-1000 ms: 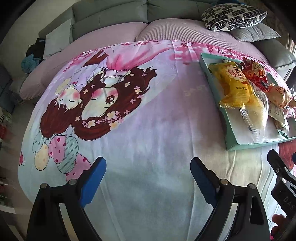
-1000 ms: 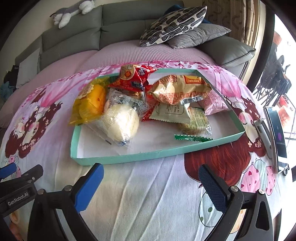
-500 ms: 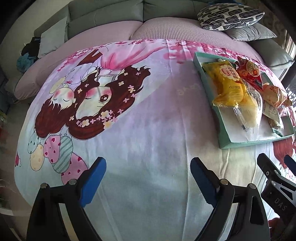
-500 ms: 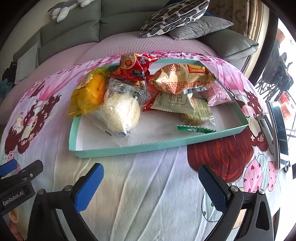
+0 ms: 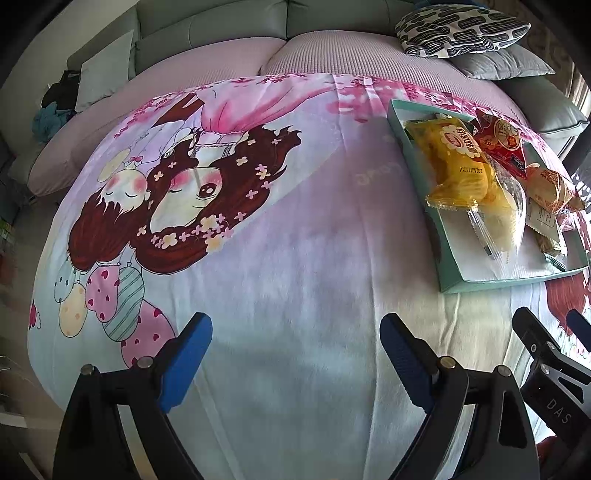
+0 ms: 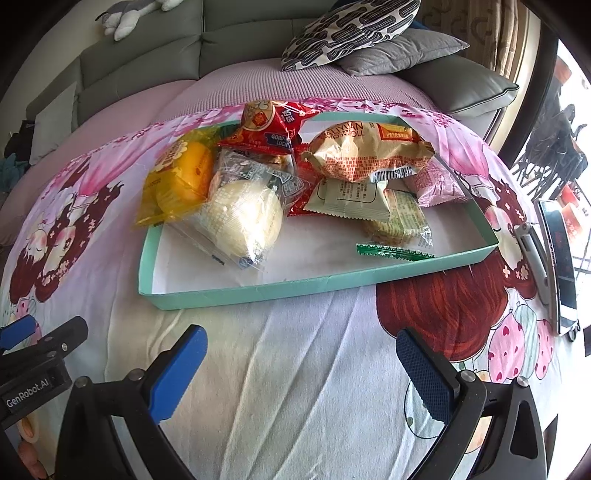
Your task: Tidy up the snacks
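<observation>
a grey sofa (image 6: 140, 62) with a patterned cushion (image 6: 347, 33) backs the cartoon-print cloth (image 5: 295, 258) on the surface. left gripper (image 5: 295, 354) spread wide, empty, over bare cloth; right gripper (image 6: 301, 363) likewise, near the teal tray (image 6: 295, 290) of snacks (image 6: 243, 214).
</observation>
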The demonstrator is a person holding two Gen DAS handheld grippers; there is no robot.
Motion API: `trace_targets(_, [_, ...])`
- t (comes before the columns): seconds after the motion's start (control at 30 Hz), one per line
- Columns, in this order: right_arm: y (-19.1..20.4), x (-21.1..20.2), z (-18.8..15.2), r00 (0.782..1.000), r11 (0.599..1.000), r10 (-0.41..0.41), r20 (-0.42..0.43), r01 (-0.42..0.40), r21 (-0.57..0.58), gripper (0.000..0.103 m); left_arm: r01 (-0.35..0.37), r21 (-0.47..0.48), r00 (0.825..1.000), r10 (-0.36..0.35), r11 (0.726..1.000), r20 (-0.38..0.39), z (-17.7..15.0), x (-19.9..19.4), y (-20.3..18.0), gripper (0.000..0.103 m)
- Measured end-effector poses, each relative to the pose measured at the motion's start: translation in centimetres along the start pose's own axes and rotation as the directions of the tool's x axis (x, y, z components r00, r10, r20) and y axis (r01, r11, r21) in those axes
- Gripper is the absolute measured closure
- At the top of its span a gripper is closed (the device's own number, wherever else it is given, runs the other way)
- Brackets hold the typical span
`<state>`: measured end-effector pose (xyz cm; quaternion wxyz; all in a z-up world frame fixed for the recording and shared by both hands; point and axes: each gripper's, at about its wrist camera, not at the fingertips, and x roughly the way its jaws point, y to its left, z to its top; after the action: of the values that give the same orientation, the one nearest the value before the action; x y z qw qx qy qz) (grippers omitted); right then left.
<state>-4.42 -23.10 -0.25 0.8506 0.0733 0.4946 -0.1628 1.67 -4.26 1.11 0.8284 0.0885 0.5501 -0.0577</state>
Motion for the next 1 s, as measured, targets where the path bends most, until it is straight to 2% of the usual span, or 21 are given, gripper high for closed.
trace_targets(1.0, [-0.1, 0.01, 0.01, 1.0, 1.0, 0.004, -0.008, -0.004, -0.01, 0.0, 0.0, -0.005, 1.0, 0.0, 1.0, -0.012, -0.03, 0.15, 0.0, 0.011])
